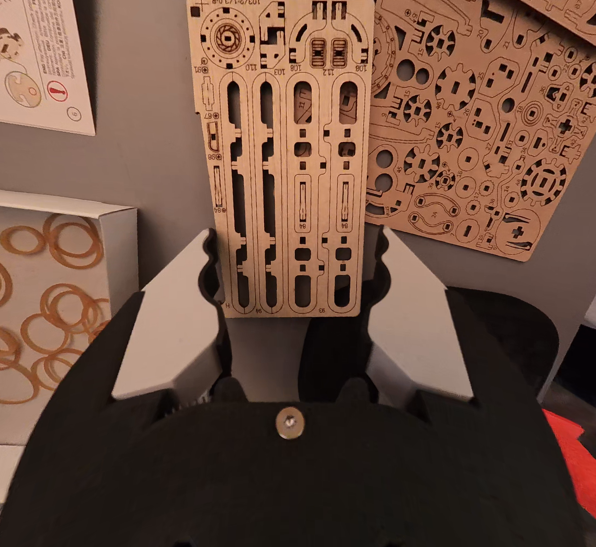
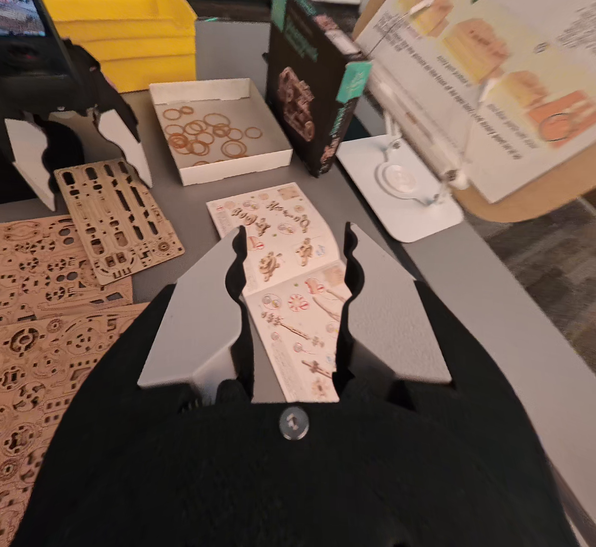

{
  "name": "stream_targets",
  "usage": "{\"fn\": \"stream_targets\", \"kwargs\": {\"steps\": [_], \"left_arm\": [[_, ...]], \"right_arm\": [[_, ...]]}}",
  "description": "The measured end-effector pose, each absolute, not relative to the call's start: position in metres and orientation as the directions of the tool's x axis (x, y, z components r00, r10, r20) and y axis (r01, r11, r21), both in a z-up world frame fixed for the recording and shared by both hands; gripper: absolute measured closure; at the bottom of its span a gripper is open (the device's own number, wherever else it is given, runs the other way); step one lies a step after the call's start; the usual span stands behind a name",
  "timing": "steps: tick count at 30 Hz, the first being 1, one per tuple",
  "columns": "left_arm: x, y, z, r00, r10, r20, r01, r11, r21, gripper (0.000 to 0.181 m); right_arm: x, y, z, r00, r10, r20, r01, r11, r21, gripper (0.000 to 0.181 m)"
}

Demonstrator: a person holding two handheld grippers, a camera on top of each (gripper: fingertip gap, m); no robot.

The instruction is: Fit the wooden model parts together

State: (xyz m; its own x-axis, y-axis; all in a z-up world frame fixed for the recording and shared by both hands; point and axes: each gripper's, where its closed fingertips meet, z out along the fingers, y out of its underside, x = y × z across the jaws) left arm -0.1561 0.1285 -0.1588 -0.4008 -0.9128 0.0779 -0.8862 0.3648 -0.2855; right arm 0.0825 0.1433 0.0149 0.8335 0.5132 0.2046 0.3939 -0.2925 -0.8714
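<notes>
**Parts still in their sheets, no joining yet**

The small wooden sheet (image 1: 283, 157) is seen at the centre of the left wrist view, lying flat on the grey table (image 1: 145, 160) with its right edge overlapping a larger wooden sheet (image 1: 483, 131). In the right wrist view the same small sheet (image 2: 119, 218) is found at middle left. It is thin, pale plywood, laser-cut with long rounded slots, a ringed disc and small tabs; the cut lines are burnt dark. Nearly all pieces appear to be held in their frames, so the work is judged to be at its start: nothing has been pressed out or fitted, and all of the joining is left.

The left gripper (image 1: 295, 234) is spread wide, its grey fingers with wavy black inner pads set either side of the sheet's near end; whether the pads touch its edges cannot be told. Nothing is clamped. The right gripper (image 2: 293, 228) is likewise released and empty, held above a printed leaflet (image 2: 290, 273) at the centre of its view.

Further sheets (image 2: 48, 354) with gear and wheel outlines are stacked at lower left of the right view. A shallow white cardboard tray (image 2: 235, 170) holding thin tan rubber bands (image 2: 200, 134) is placed at upper centre, with a dark kit box (image 2: 309, 95) standing upright beside it and yellow plastic bins (image 2: 129, 15) behind. At upper right, a blurred instruction page (image 2: 483, 63) is propped on a white stand (image 2: 403, 196).
</notes>
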Motion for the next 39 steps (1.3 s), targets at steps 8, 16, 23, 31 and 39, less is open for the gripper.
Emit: {"fn": "stream_targets", "kwargs": {"steps": [8,16,23,31,39], "left_arm": [[-0.155,0.133,-0.16,-0.393,-0.917,0.072,-0.894,0.363,-0.263,0.091],[-0.155,0.134,-0.159,-0.406,-0.913,0.043,-0.894,0.388,-0.223,0.093],[-0.162,0.142,-0.155,-0.463,-0.885,-0.042,-0.875,0.464,-0.137,0.093],[-0.186,0.154,-0.125,-0.507,-0.856,-0.106,-0.86,0.51,-0.007,0.094],[-0.226,0.17,-0.088,-0.489,-0.861,-0.137,-0.871,0.474,0.131,0.094]], "right_arm": [[0.109,0.121,0.07,0.877,0.427,0.22,0.324,-0.189,-0.927,0.121],[0.114,0.115,0.077,0.88,0.412,0.235,0.329,-0.173,-0.928,0.121],[0.115,0.117,0.072,0.879,0.419,0.227,0.328,-0.186,-0.926,0.121],[0.107,0.122,0.061,0.867,0.443,0.229,0.348,-0.209,-0.914,0.12],[0.096,0.126,0.05,0.854,0.467,0.229,0.367,-0.229,-0.902,0.12]]}}
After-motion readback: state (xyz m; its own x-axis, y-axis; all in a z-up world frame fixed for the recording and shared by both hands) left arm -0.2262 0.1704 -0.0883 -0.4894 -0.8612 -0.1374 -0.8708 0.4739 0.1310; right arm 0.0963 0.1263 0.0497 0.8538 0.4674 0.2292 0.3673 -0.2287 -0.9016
